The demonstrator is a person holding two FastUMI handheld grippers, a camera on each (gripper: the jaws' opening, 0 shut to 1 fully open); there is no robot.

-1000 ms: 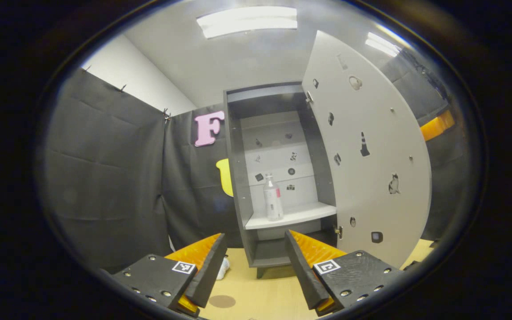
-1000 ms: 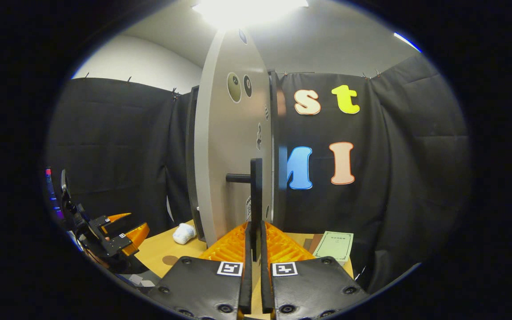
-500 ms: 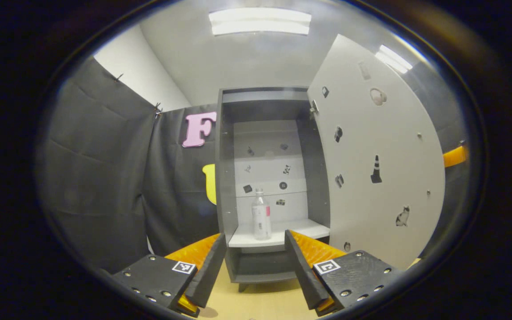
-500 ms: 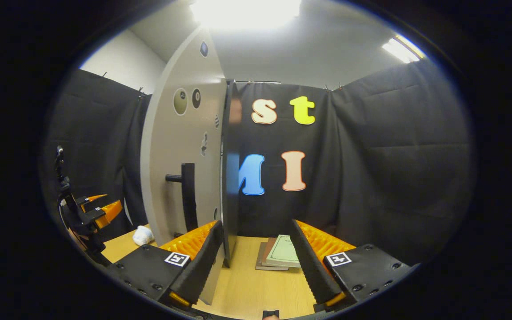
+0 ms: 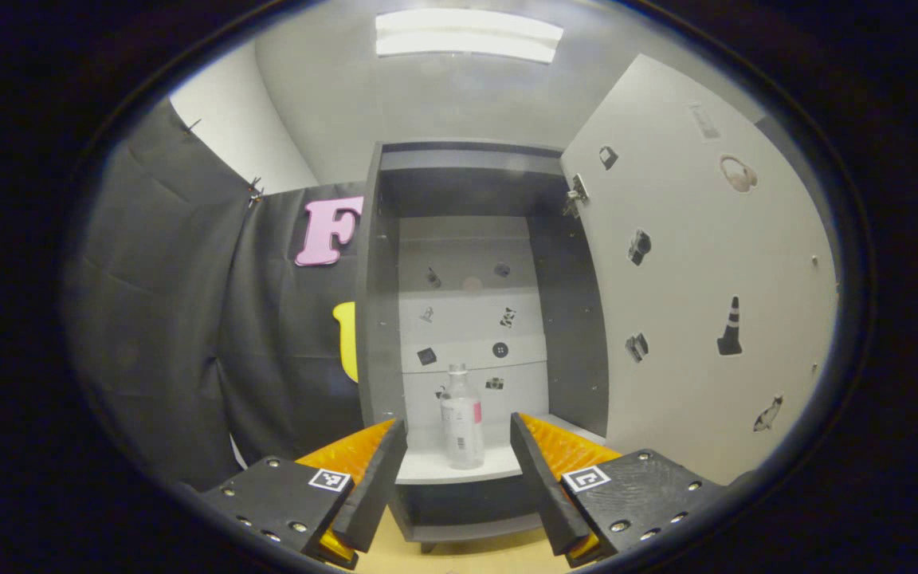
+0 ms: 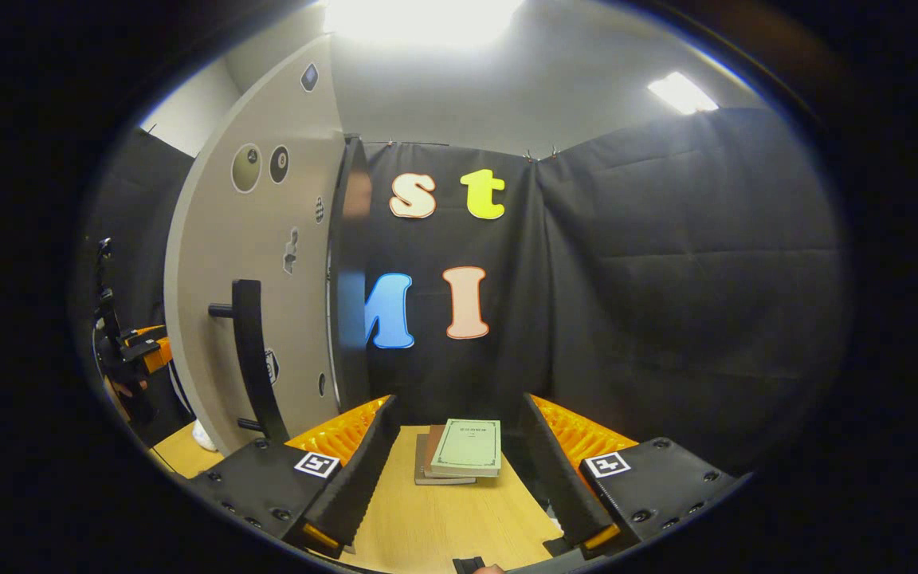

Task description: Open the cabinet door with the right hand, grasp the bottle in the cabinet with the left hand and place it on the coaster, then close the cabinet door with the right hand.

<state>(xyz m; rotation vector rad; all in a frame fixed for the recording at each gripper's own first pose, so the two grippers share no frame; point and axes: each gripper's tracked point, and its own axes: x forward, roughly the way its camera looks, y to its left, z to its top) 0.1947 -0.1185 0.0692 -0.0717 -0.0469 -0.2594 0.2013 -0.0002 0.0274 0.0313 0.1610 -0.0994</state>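
A clear bottle [image 5: 461,417] with a pale cap and a pink-edged label stands upright on the white shelf [image 5: 459,469] inside the open grey cabinet [image 5: 379,319]. My left gripper [image 5: 455,470] is open, and the bottle stands farther off, seen between its fingers without touching them. The cabinet door [image 5: 698,279] is swung wide to the right. In the right gripper view the door [image 6: 252,263] and its dark handle [image 6: 252,351] stand at the left. My right gripper [image 6: 459,470] is open, off the handle. The left gripper [image 6: 140,351] appears at the far left there.
A small stack of books [image 6: 463,450] lies on the wooden table [image 6: 427,526] beyond the right gripper. Black cloth walls close in the booth on all sides. A white crumpled object [image 6: 202,436] lies on the table by the door's foot.
The right gripper opened, let go of the door handle and swung right toward the books. The left gripper moved closer to the cabinet, and the bottle now lines up between its fingers.
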